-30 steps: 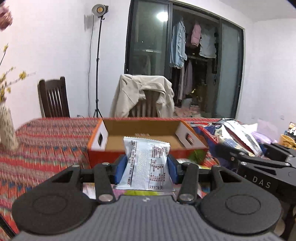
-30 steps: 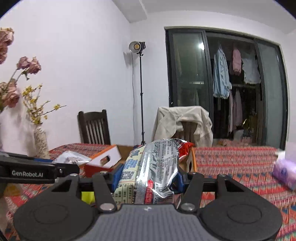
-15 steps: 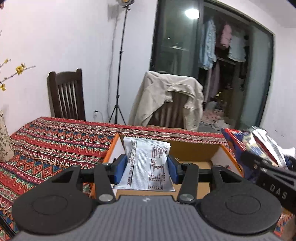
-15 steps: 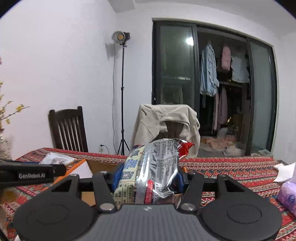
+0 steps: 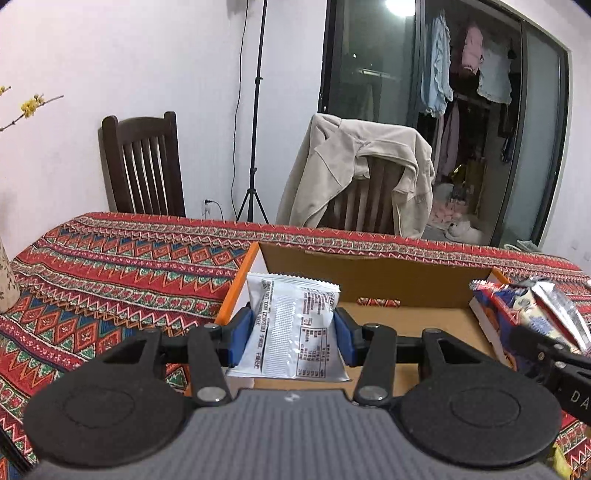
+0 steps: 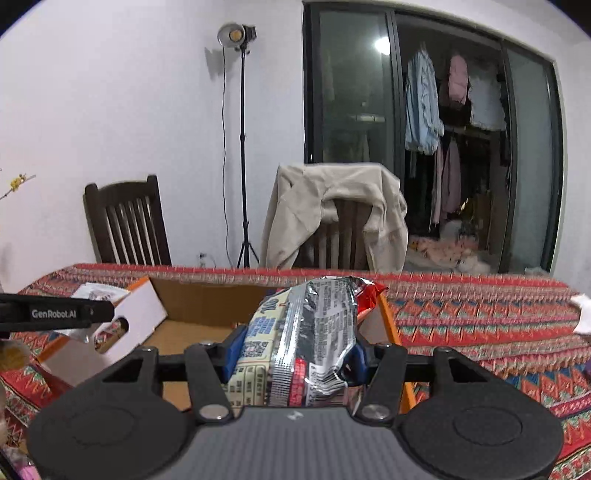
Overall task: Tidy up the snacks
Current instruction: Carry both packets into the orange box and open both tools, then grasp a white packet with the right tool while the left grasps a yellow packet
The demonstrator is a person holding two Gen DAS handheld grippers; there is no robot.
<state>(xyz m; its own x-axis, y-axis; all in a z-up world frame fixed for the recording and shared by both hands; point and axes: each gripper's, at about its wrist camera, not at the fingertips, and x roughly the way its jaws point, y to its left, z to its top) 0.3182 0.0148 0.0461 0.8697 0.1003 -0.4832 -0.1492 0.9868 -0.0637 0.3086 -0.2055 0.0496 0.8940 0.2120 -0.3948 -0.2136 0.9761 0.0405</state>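
1. Views differ: the left wrist view shows the left tool [image 5: 292, 334] with its blue pads pressed on both sides of a white packet [image 5: 291, 328], and the right tool enters at the right edge carrying its snacks [image 5: 532, 310]. The right wrist view shows the right tool [image 6: 291, 349] clamped on a silver packet [image 6: 317, 332] and a pale yellow packet [image 6: 258, 343] side by side, while the left tool's black finger, printed with white lettering, crosses the left edge [image 6: 55, 314].
2. Only the right wrist view shows the lamp head [image 6: 236, 35] on its stand; the left wrist view shows just the pole and tripod.
3. The bench [image 5: 110, 266] wears a red patterned cloth. On it sits an open cardboard box [image 5: 369, 273] with orange edges; both tools hold their packets above it, the white one near its left wall, the silver and yellow ones toward its right wall.
4. Behind the far edge stand a dark wooden chair [image 5: 142, 162] at left and a second chair draped with a beige jacket [image 5: 351, 173]. Farther right, a glass door [image 5: 369, 62] opens onto hanging clothes.
5. The white packet stands upright, its serrated top edge up and printed text facing the camera. The silver packet is crinkled, with a red end at its far tip.
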